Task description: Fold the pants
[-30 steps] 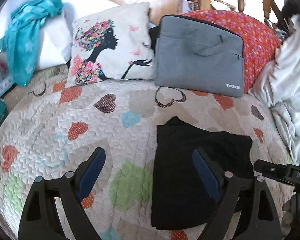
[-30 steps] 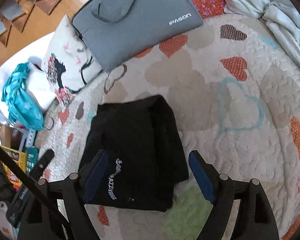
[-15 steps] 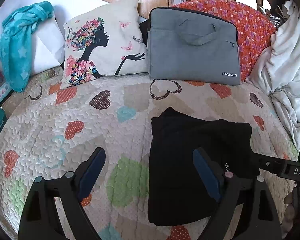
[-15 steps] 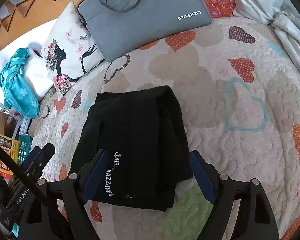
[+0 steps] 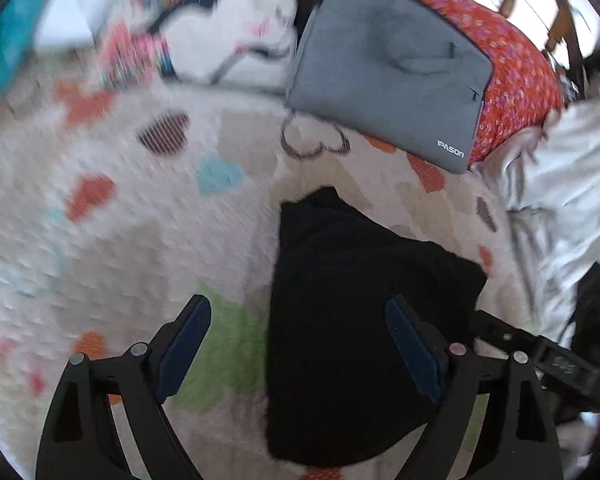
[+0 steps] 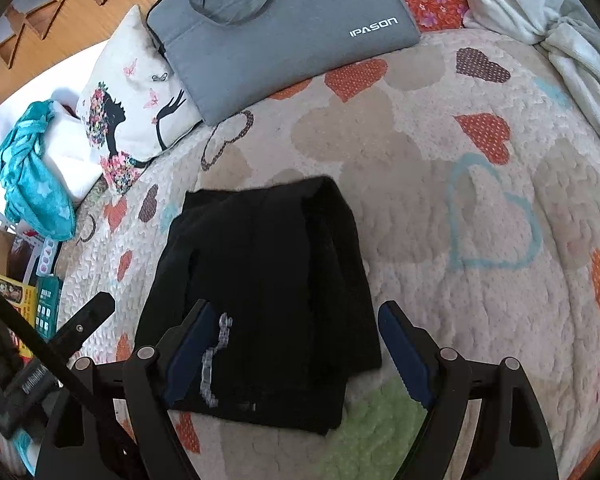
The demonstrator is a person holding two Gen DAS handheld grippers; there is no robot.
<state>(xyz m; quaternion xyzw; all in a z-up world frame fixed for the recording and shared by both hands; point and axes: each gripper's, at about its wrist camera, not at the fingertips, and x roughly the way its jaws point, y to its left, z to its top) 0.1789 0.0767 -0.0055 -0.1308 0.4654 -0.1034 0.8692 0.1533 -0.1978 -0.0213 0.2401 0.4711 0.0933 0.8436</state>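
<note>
Pants (image 6: pixel 260 292) lay folded on quilt (image 6: pixel 480 200). Left gripper (image 5: pixel 296 344) and right gripper (image 6: pixel 292 344) stood wide, empty, above them. Risk: a low finger (image 6: pixel 190 344) snagging top layer, undoing fold.

Both wrist cameras looked steeply down along their gripper fingers at the bed (image 6: pixel 480 152) from close above. Each view held the folded black pants (image 5: pixel 352 320) (image 6: pixel 268 280) between and ahead of its fingers, with the grey laptop bag (image 5: pixel 384 64) (image 6: pixel 284 28) farther ahead, shared by both
</note>
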